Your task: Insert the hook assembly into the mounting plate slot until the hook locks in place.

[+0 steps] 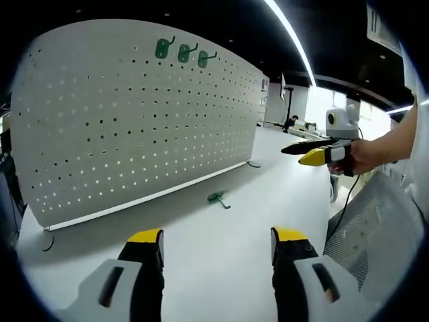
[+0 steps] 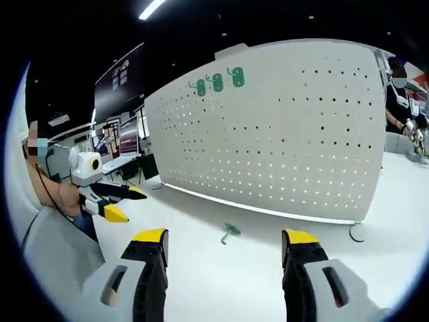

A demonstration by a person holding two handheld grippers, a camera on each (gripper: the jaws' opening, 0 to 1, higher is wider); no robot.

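White perforated pegboard [image 1: 134, 121], green hooks [image 1: 182, 51], white table [image 1: 221, 248], yellow-tipped fingers [image 1: 146, 236].

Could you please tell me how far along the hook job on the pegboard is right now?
Three green hooks already hang near the top of the white pegboard. One loose green hook lies on the table in front of it, not yet picked up. The left gripper and right gripper are open and empty, so grasping and inserting remain.
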